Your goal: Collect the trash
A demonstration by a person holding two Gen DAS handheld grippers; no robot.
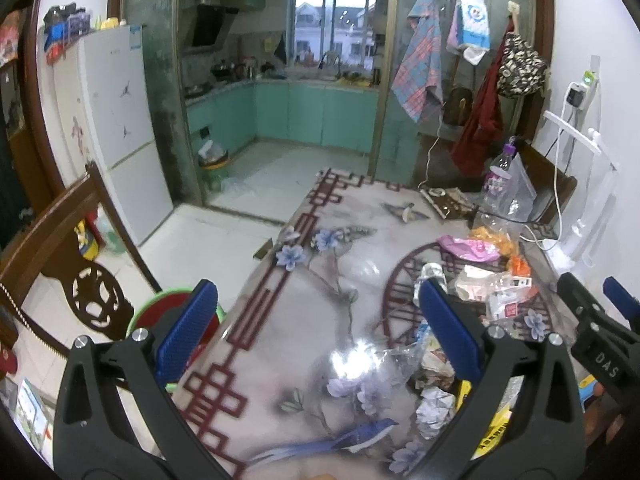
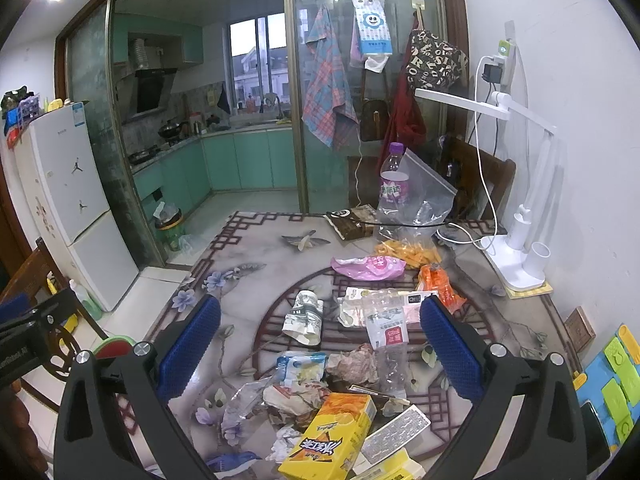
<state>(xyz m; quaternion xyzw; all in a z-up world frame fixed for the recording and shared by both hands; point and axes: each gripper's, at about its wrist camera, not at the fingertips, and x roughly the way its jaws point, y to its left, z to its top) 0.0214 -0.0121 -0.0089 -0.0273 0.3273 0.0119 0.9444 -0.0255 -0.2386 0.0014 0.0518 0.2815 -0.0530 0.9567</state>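
Trash lies scattered over the patterned table [image 2: 248, 264]: a yellow carton [image 2: 332, 436], crumpled paper [image 2: 352, 364], a crushed clear bottle [image 2: 388, 332], a squashed can [image 2: 304, 316], a pink wrapper [image 2: 368, 268] and orange wrappers [image 2: 440, 280]. My right gripper [image 2: 320, 340] is open and empty above this pile. My left gripper [image 1: 316, 320] is open and empty over the table's left part, with the trash [image 1: 436, 400] at its right finger. The right gripper [image 1: 600, 312] shows at the left wrist view's right edge. A red bin with a green rim [image 1: 160, 312] stands on the floor beside the table.
A purple-capped bottle [image 2: 394, 184] and a clear zip bag [image 2: 424, 200] stand at the table's far end. A white desk lamp [image 2: 520, 240] with cables is at the right by the wall. Wooden chairs [image 1: 72, 264] stand to the left. A full kitchen bin [image 2: 170, 228] is beyond.
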